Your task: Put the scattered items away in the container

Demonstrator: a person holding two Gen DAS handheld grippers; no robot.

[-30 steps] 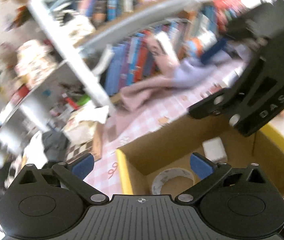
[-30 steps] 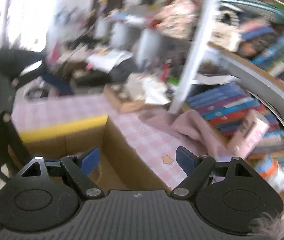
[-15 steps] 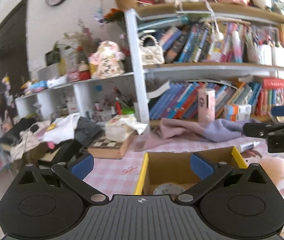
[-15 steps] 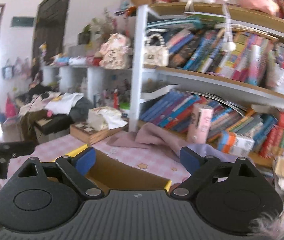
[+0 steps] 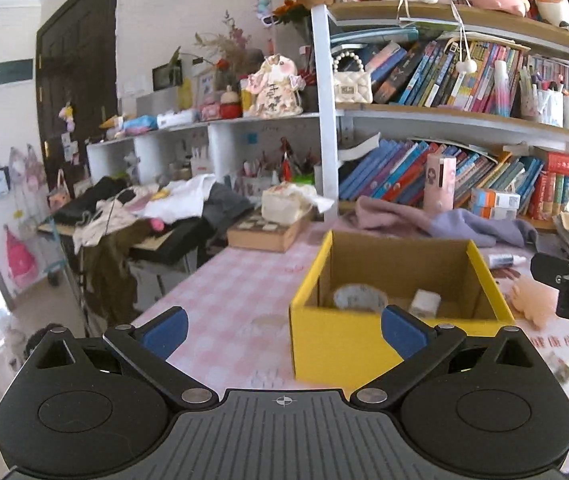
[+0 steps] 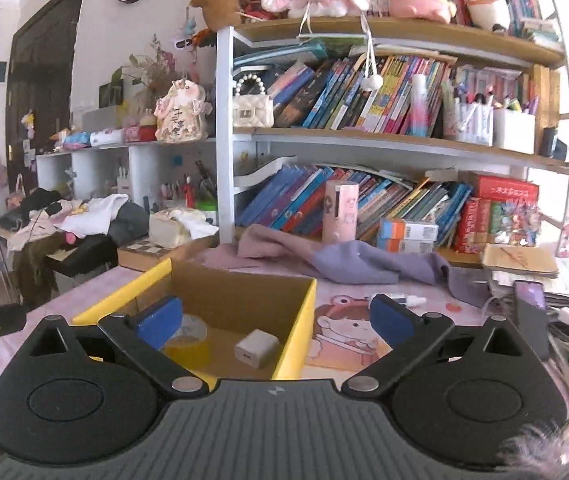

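Yellow cardboard box [image 5: 338,340] sits on the pink checked tablecloth [image 5: 220,300], open top, dead ahead of both grippers. Inside: tape roll [image 6: 188,334] at the box's 9 o'clock side, white charger cube [image 6: 255,348] near centre, apart from the roll. Left gripper [image 5: 282,330]: jaws wide, nothing between them, box front wall just past the right finger. Right gripper [image 6: 276,318]: jaws opening, near full spread, nothing gripped; the box's near right corner shows between the fingers. Loose items outside the box, all seen from the left wrist: pink soft toy [image 5: 532,306] at 3 o'clock of the box, small dropper bottle [image 5: 502,260] at 2 o'clock, small blurred object [image 5: 562,366] at 4 o'clock, can't tell what. Purple cloth [image 6: 358,264] heaped behind the box at 12 o'clock, against the bookshelf [image 6: 364,136]. Phone [image 6: 530,314] and a paper stack at 3 o'clock in the right wrist view. Right gripper's black body crosses the left view's right edge, partly covering the toy.
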